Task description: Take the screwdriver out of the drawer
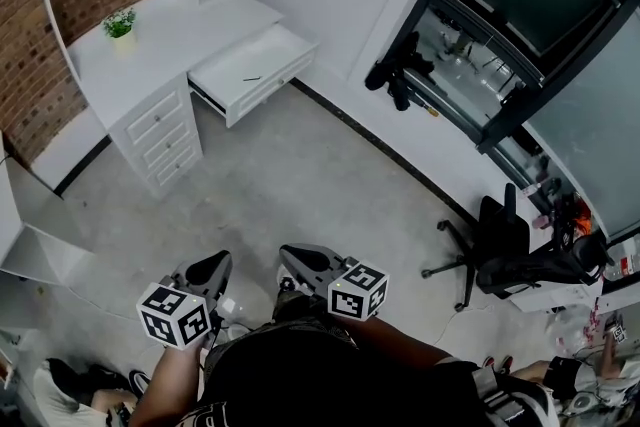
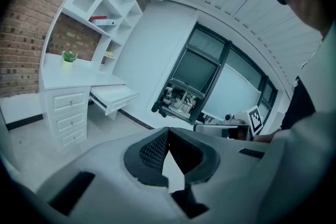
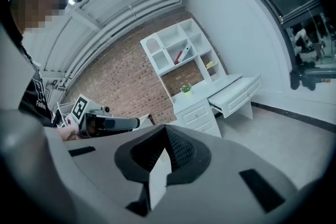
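Screwdriver [image 1: 251,78] shows only as a thin dark line lying inside the open drawer [image 1: 285,50] of the white bench [image 1: 170,40], well apart from both grippers. I judge it light and stiff, and it may roll. The thicker handle is the best place to hold it, but I cannot tell which end that is. The left gripper [image 1: 208,268] has its fingers closed on nothing, and the right gripper [image 1: 303,265] also. No brand or writing can be read on the tool.
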